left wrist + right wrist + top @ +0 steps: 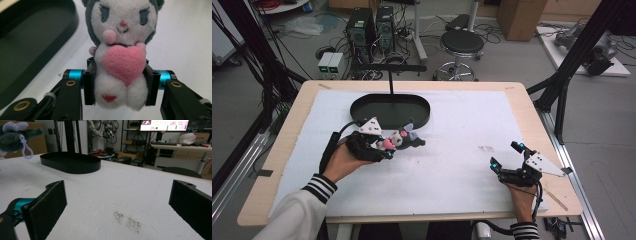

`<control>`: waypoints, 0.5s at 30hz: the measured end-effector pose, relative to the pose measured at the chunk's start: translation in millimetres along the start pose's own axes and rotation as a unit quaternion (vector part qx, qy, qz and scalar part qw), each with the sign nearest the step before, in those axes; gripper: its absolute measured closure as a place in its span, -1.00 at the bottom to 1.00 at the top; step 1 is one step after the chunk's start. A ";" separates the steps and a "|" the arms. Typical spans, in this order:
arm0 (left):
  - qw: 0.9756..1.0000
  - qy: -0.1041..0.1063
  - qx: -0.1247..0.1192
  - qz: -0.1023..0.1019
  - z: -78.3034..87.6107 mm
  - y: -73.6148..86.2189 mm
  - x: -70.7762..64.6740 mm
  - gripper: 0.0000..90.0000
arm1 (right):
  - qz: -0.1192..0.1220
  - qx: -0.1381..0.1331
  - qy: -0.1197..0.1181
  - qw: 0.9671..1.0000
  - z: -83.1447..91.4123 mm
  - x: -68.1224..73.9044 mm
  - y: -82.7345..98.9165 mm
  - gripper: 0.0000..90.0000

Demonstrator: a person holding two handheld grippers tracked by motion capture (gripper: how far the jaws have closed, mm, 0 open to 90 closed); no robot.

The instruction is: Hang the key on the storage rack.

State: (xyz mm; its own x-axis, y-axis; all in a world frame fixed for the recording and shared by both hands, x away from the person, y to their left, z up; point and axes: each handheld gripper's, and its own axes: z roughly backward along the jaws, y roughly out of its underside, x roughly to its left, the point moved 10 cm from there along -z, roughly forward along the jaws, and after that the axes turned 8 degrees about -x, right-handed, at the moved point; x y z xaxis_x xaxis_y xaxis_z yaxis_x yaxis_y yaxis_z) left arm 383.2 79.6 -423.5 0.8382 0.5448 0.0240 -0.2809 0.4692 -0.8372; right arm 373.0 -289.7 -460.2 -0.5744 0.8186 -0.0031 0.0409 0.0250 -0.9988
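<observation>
- Gripping a plush toy [121, 67] around its white body, the left gripper [384, 150] has its two black jaws pressed against the toy's sides, as the left gripper view shows.
- The plush toy has a white face, dark grey ears, and a pink heart [124, 63] against its chest; a small red heart is stitched low on its body.
- From the high view, the toy [399, 140] sits at the left-centre of the white table cover [452, 165], just in front of the black oval tray [390, 111], whose near rim it lies close to.
- The left hand [343, 161] comes in from the lower left in a striped cuff.
- The right gripper [508, 156] rests near the table's right edge, well apart from the toy, with its jaws spread wide and nothing between them.
- In the right gripper view, both black pads [48, 205] frame bare white cover with a small dark smudge [128, 219], and the tray [70, 162] lies farther off.
- A black post [391, 82] rises behind the tray.
</observation>
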 end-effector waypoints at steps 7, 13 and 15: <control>0.999 -0.045 -0.008 0.026 16.4 -1.5 28.4 0.24 | -0.001 0.000 -0.001 1.000 -0.1 0.1 0.0 -0.99; 0.995 -0.081 -0.018 0.046 33.9 -5.6 56.4 0.24 | 0.000 0.000 -0.001 1.000 -0.1 0.0 0.0 -0.99; 0.994 -0.093 -0.025 0.056 39.5 -6.9 65.6 0.24 | 0.001 0.000 0.001 1.000 -0.2 -0.1 0.0 -0.99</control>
State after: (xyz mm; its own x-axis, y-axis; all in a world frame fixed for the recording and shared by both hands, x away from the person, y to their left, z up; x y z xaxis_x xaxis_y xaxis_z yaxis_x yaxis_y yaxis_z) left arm 421.6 139.6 -394.6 0.7010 0.7127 0.0254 -0.3405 0.3657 -0.8662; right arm 373.3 -289.7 -460.2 -0.5733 0.8193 -0.0051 0.0419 0.0231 -0.9989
